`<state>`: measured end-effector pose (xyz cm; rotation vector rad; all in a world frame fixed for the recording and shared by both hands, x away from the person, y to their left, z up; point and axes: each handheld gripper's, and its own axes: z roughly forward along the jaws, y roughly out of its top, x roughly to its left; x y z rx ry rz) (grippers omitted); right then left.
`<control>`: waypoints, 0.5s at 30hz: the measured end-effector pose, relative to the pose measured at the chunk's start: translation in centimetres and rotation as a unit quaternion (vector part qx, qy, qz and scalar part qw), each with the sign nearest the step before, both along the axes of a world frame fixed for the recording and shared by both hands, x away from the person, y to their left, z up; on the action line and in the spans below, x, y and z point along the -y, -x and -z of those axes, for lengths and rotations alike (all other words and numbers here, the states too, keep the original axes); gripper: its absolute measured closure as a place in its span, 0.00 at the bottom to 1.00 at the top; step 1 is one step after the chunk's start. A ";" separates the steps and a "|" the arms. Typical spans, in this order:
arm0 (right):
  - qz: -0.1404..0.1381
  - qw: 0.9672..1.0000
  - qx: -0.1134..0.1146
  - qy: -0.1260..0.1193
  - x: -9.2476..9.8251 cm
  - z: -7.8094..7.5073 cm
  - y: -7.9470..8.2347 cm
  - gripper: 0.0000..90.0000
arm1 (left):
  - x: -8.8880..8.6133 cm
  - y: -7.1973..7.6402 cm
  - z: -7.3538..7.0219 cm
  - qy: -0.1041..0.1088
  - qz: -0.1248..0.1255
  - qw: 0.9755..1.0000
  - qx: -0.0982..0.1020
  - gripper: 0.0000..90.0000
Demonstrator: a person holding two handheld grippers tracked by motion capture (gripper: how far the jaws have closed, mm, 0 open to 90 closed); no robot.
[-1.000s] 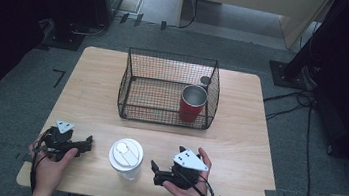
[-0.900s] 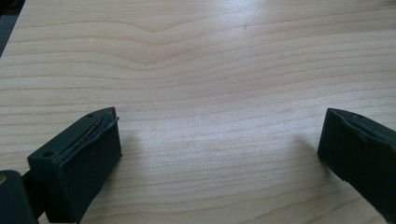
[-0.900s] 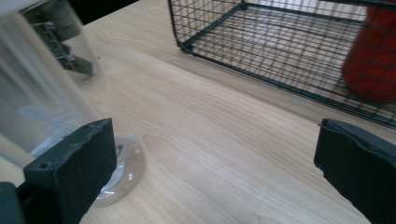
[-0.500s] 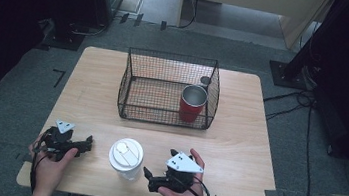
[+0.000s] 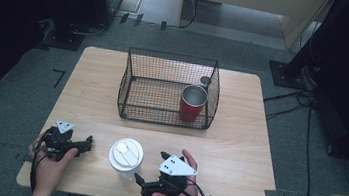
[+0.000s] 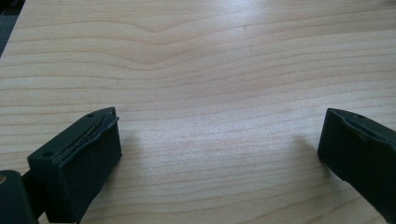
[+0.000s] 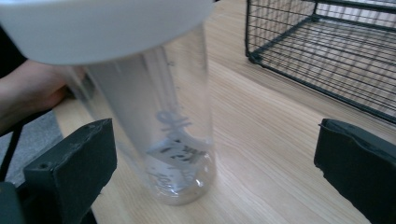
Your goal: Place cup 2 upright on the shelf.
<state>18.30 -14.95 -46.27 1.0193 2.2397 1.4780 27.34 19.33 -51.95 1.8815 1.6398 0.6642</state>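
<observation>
Cup (image 5: 126, 156) with the white lid is what I'm lining up on right now, a clear plastic tumbler standing upright near the front edge of the desk (image 5: 236, 151), between my two hands and well clear of the wire basket (image 5: 167, 88) behind it. The red metal cup (image 5: 193, 103) is sitting inside that basket at the right end.

I'm running the right tongs (image 5: 144, 184) wide open with nothing in them, pointing left at the tumbler from just beside it. In the right gripper view the clear wall (image 7: 154, 135) is sitting between the jaws but closer to the left one, not touching either. The left tongs (image 5: 87, 142) are hanging wide open too, empty, over bare wood on the far side of the cup.

Handling guess: it's looking empty, so light and easy to tip, and that smooth thin plastic is probably slippery and will flex if I squeeze hard. I'm thinking mid-body grab, below the lid (image 7: 102, 25), centred first, gentle close. Grabbing the lid rim is risking popping it off.
</observation>
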 end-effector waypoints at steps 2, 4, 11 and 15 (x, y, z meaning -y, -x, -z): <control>-0.009 1.000 0.002 -0.001 -0.3 -0.2 0.1 0.00 | 0.0 0.0 0.0 0.000 0.000 1.000 0.000 0.00; -0.015 1.000 0.006 -0.002 -0.6 -0.2 0.2 0.00 | 0.0 0.0 0.0 0.000 0.000 1.000 0.000 0.00; -0.028 1.000 0.008 -0.005 -1.8 -0.6 0.2 0.00 | 0.0 0.0 0.0 0.000 0.000 1.000 0.000 0.00; -0.033 0.999 0.011 -0.008 -2.5 -0.9 0.1 0.00 | 0.0 0.0 0.0 0.000 0.000 1.000 -0.001 0.00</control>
